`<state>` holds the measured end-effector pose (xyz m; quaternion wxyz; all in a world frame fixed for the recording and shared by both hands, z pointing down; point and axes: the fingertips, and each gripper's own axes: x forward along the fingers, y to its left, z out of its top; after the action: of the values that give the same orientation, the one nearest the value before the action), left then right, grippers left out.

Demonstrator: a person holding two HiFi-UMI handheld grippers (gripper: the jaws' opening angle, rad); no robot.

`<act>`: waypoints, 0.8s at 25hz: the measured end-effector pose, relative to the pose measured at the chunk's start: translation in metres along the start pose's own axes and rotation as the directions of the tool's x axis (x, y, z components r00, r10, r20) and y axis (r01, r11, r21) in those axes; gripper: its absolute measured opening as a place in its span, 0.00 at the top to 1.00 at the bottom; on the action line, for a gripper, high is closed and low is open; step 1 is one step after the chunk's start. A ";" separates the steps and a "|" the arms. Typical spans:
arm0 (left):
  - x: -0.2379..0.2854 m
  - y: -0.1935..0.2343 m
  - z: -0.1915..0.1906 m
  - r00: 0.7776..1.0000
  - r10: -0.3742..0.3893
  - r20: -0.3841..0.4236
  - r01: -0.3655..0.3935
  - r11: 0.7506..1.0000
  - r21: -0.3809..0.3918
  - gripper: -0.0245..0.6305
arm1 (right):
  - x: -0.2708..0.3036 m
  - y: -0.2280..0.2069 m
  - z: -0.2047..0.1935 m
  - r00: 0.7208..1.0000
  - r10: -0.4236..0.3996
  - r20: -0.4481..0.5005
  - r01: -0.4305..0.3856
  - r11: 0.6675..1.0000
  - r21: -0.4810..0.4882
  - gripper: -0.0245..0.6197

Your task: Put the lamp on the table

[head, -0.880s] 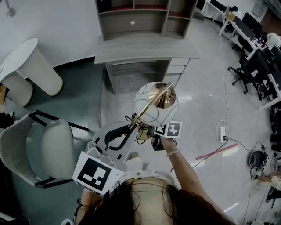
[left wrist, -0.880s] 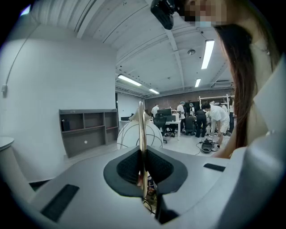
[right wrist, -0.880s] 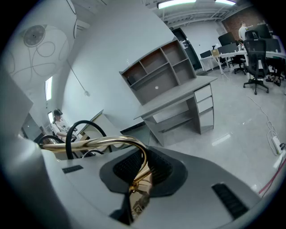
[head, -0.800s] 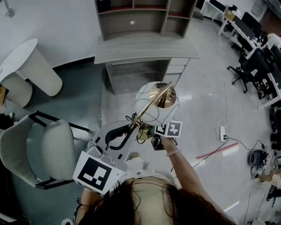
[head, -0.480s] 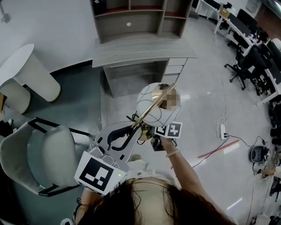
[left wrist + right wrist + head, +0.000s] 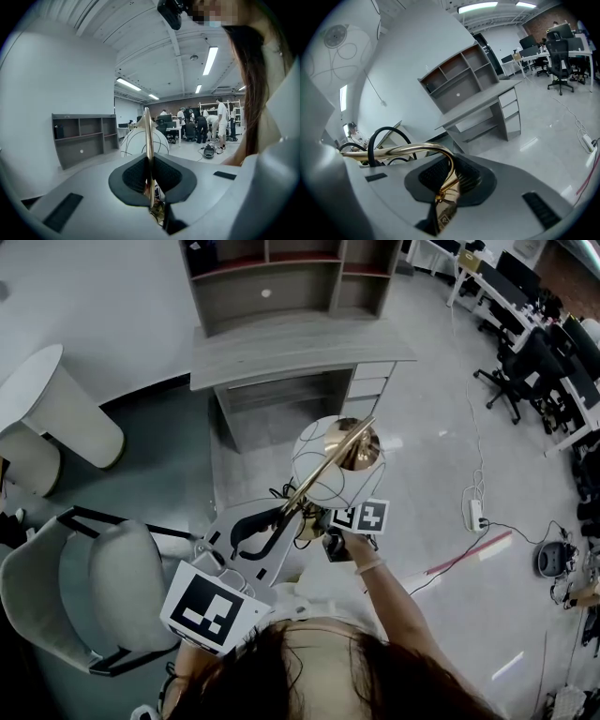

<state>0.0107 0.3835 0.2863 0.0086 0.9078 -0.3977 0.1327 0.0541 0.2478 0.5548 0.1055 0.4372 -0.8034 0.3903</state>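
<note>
You hold the lamp (image 6: pixel 330 463) in the air with both tongs, in front of you and above the pale floor (image 6: pixel 441 446). The left gripper (image 6: pixel 150 177) is clenched on the lamp's straight brass rod (image 6: pixel 148 136). In the left gripper view this rod stands upright between the two dark pads, which press it from both sides. The right gripper (image 6: pixel 446 180) is also closed on the lamp, at the place where a curved brass tube (image 6: pixel 417 149) bends down into the gap between its pads. A black cable (image 6: pixel 375 138) loops just beside this tube. In the head view the rod runs slanted from the grippers up to the round white shade (image 6: pixel 323 486), which carries thin dark wire lines.

The grey table (image 6: pixel 300 338), with a shelf unit (image 6: pixel 272 277) on its back part, stands further ahead of you, and the lamp does not touch it. To your left are a grey armchair (image 6: pixel 103 587) and a white round side table (image 6: pixel 47 395). At the right, a white power strip (image 6: pixel 473 518) lies on the floor.

As for writing, I can make out only the black-and-white square markers: a big one on the left cube (image 6: pixel 208 607) and smaller ones on the right cube (image 6: pixel 361 517). They show block patterns, not letters.
</note>
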 end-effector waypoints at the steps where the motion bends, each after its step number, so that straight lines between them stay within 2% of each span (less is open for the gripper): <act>1: 0.001 0.002 -0.001 1.000 -0.003 -0.001 0.003 1.000 -0.002 0.93 | 0.002 -0.001 0.000 1.000 -0.001 -0.001 0.001 1.000 0.002 0.88; 7: 0.019 0.031 -0.001 1.000 -0.008 -0.005 0.008 1.000 -0.009 0.93 | 0.020 -0.005 0.014 1.000 -0.004 -0.002 0.004 1.000 0.016 0.88; 20: 0.045 0.050 0.007 1.000 0.014 0.001 -0.014 1.000 -0.021 0.93 | 0.037 -0.021 0.041 1.000 -0.008 0.000 0.008 1.000 0.012 0.88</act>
<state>0.0057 0.3160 0.2867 0.0173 0.9048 -0.4057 0.1281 0.0556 0.1882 0.5572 0.1046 0.4410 -0.7993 0.3947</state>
